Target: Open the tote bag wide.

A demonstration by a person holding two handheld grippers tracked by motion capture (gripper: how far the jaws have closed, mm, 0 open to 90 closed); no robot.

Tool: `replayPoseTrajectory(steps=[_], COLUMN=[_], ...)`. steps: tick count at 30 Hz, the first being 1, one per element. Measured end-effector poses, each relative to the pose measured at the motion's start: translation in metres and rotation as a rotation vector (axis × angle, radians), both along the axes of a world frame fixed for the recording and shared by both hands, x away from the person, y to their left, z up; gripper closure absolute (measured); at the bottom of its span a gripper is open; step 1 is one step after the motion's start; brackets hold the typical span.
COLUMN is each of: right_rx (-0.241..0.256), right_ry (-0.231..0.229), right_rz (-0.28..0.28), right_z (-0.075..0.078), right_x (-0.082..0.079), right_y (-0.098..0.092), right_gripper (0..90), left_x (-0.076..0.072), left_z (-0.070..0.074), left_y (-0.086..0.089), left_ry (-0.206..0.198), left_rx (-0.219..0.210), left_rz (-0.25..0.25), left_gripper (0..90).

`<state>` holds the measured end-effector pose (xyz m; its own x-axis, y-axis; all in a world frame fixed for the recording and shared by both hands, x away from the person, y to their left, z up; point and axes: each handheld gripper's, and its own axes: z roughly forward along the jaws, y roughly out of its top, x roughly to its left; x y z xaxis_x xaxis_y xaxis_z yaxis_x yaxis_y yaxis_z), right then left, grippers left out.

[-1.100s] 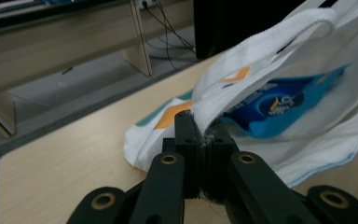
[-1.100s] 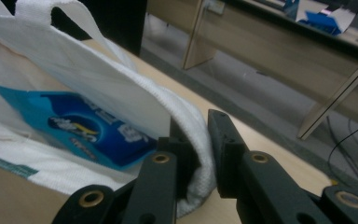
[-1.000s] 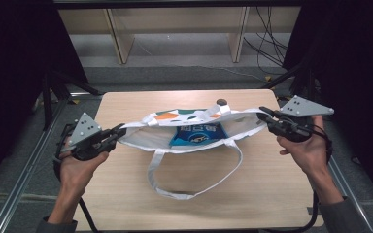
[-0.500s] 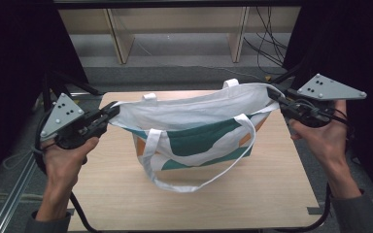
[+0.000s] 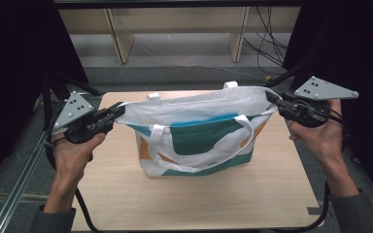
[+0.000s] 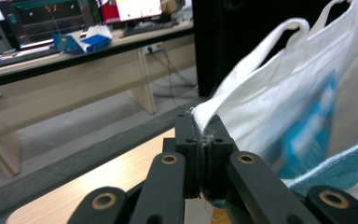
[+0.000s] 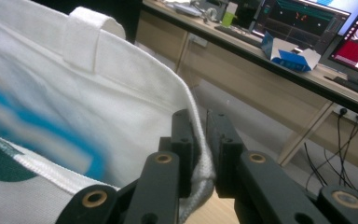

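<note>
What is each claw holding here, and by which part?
Both hold the white tote bag by its top rim: the left claw is clamped on one end corner, and the right claw on the opposite end.

The tote bag (image 5: 194, 141) now stands upright, apparently lifted and stretched wider.

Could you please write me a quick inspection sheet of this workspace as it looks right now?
Surface: light wooden table, bare around the bag.
Job's things: white tote bag with teal and orange print, held upright and stretched by its top corners; something blue shows inside; one handle hangs down the front.
Clutter: nothing seen on the table.
Grippers: left gripper shut on the bag's left rim corner; right gripper shut on the right rim corner.
Cables: a black cable trails from the left gripper; loose wires lie on the floor behind.
Surroundings: wooden bench legs beyond the table; desks with monitors in the gripper views.
</note>
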<state>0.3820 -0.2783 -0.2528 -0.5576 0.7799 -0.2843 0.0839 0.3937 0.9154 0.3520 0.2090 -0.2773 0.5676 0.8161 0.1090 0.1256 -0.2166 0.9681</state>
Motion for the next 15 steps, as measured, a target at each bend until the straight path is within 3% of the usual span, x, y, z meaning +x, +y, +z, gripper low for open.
replayPoseTrajectory(steps=[6,9,12,14,15], right_rx=[-0.004,-0.020,-0.033,-0.042,-0.033], right_ry=[0.032,0.068,0.102,0.091,0.110], right_rz=[-0.007,-0.005,-0.013,-0.015,-0.017], right_z=[-0.014,-0.024,-0.035,-0.038,-0.044], right_x=[0.012,0.016,0.022,0.024,0.026], right_y=[0.003,0.005,0.005,0.005,0.005], right_gripper=[82.1,82.0,81.9,81.8,81.8], left_x=[0.007,0.012,0.020,0.026,0.031], left_z=[-0.021,-0.036,-0.050,-0.058,-0.066], left_y=[0.003,0.003,0.001,0.000,0.000], left_ry=[0.051,0.089,0.135,0.152,0.175], left_rx=[-0.026,-0.019,-0.041,-0.039,-0.051], left_rz=[-0.003,0.002,0.006,0.012,0.017], left_gripper=[85.9,85.4,85.4,84.9,84.7])
